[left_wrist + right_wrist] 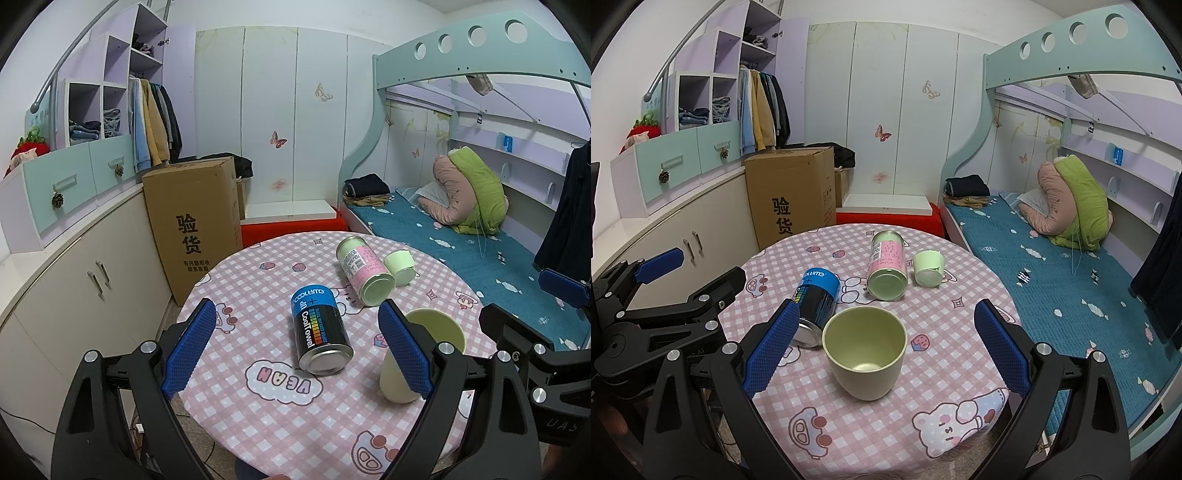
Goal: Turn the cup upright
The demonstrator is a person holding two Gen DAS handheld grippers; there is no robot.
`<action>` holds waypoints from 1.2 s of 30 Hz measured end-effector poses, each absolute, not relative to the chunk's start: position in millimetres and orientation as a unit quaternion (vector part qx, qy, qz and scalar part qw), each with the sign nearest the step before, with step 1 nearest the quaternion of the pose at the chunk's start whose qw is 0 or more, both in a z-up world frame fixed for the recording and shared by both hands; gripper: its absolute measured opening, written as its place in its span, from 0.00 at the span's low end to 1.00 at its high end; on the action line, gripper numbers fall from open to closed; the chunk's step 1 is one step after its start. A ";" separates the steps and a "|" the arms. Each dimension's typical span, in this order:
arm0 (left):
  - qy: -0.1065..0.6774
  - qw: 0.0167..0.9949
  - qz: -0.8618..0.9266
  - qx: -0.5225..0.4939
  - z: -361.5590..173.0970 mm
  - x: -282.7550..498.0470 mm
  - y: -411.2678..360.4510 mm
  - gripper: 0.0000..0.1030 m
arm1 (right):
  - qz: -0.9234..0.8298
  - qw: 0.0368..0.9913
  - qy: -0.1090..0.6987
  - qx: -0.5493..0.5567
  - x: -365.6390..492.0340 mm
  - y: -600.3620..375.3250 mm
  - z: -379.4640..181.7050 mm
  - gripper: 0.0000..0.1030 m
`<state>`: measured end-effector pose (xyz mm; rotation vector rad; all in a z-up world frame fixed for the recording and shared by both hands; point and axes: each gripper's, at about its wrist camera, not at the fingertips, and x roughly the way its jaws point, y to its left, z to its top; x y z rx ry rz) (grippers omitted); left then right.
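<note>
A pale yellow-green cup stands upright, mouth up, on the round table with a pink checked cloth. My right gripper is open, its blue pads on either side of the cup and apart from it. In the left wrist view the cup stands behind the right blue pad. My left gripper is open and empty, with a black and blue can lying between its pads.
A pink and green can lies on its side further back, next to a small green paper cup, also on its side. A cardboard box and cabinets stand left. A bed is right.
</note>
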<state>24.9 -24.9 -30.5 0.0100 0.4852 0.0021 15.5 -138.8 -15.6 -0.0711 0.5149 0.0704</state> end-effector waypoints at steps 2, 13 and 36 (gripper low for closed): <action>0.240 0.971 0.001 0.005 -31.0 25.0 -24.9 0.83 | 0.035 0.966 0.255 -0.035 16.3 -139.0 -16.1 0.93; 0.240 0.971 0.001 0.005 -31.2 24.9 -25.3 0.83 | 0.035 0.966 0.255 -0.034 16.4 -139.0 -16.3 0.93; 0.230 0.973 0.003 0.007 -33.0 24.8 -25.4 0.83 | 0.035 0.966 0.255 -0.036 16.2 -138.9 -16.3 0.93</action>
